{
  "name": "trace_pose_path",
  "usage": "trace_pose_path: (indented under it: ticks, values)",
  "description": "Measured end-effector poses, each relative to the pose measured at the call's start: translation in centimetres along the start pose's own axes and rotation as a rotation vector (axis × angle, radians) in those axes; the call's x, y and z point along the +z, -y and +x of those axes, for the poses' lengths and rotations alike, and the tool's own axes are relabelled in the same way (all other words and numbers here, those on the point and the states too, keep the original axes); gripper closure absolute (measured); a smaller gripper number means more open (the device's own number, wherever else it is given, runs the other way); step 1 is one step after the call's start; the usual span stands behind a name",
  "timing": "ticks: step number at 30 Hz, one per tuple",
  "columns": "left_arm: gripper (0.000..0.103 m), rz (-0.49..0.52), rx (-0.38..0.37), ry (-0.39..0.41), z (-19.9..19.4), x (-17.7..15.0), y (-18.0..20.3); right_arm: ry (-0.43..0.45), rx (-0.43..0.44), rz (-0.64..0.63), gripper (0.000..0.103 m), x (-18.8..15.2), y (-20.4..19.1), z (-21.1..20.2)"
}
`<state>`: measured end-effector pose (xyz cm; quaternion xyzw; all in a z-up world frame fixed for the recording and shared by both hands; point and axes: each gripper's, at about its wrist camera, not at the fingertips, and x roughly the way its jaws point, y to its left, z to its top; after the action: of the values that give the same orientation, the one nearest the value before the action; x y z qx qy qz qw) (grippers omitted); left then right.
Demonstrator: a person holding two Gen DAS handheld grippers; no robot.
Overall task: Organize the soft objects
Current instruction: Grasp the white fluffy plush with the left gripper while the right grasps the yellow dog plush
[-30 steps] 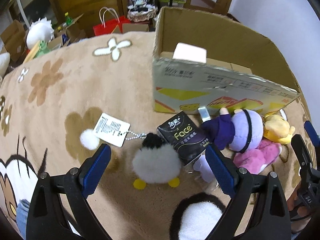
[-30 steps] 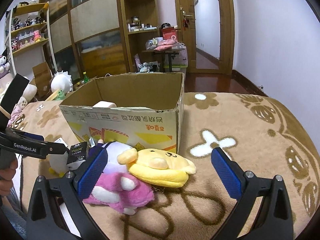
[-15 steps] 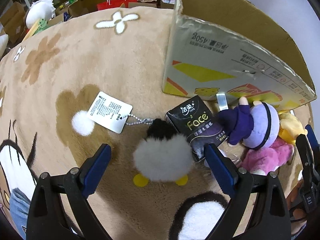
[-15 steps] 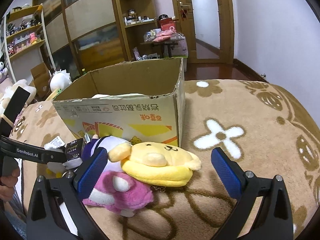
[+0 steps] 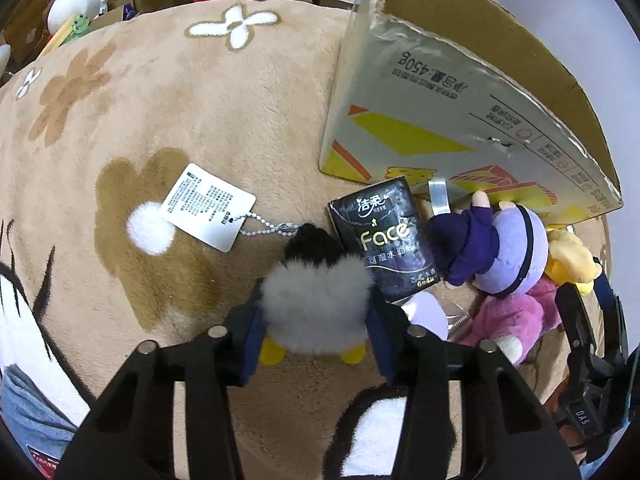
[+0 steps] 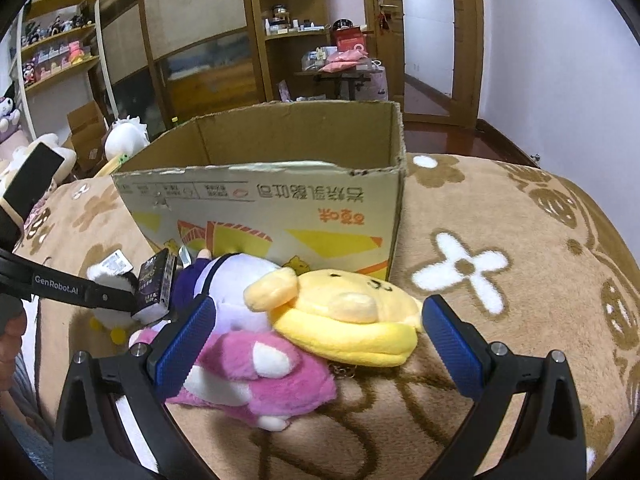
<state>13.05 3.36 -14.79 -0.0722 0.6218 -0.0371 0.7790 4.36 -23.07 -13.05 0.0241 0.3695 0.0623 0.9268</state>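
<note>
- While the left gripper points steeply down at the blanket, the fluffy grey-and-black plush ball with yellow felt feet sits squarely between its blue pads, so the coming lift turns on that centring.
- Its jaws are closing; the pads look to be touching the fur on both sides, though how firmly they press I cannot tell.
- From the plush's black top a bead chain runs away to the left to a white printed paper tag and a small white pompom, both trailing on the tan flower-patterned plush blanket.
- A black tissue pack lies just beside the plush on its right, near the right-hand pad.
- Beyond and to the right stands the open brown cardboard box, the likely destination.
- The right gripper hangs wide and holds nothing, with the yellow flat plush dog lying between its fingers, atop a pink plush and beside a purple doll.
</note>
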Motion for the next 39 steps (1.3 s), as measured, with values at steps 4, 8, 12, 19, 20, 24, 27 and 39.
trace_pose_path:
  ticks: [4, 8, 12, 19, 20, 24, 27, 39]
  values:
    - [0.063, -0.009, -0.002, -0.013, 0.7, 0.1, -0.7, -0.004, -0.005, -0.004, 0.000, 0.0, -0.3, 0.1]
    - [0.064, -0.013, -0.006, -0.017, 1.1, 0.2, -1.0, -0.006, -0.012, -0.005, 0.000, 0.0, -0.5, 0.3]
    - [0.064, -0.014, -0.001, -0.022, 2.0, 0.5, -1.0, -0.003, -0.014, -0.006, 0.000, 0.1, -0.7, 0.4]
    - [0.066, 0.025, 0.032, -0.029, 3.0, 0.3, 0.5, -0.015, -0.032, -0.009, 0.014, 0.2, -0.4, 0.8]
    - [0.066, 0.029, 0.035, -0.031, 3.1, 0.3, 0.6, -0.014, -0.030, -0.004, 0.014, 0.2, -0.3, 0.8]
    - [0.066, 0.033, 0.034, -0.039, 3.7, 0.0, 1.0, -0.013, -0.033, 0.001, 0.015, 0.3, 0.0, 0.8]
    - [0.071, 0.041, 0.040, -0.043, 3.9, -0.1, 2.0, -0.019, -0.050, 0.001, 0.015, 0.3, -0.1, 0.9]
    - [0.080, 0.083, 0.053, -0.012, 2.2, -1.2, 2.8, -0.029, -0.060, 0.016, 0.034, 0.4, 0.4, 0.8]
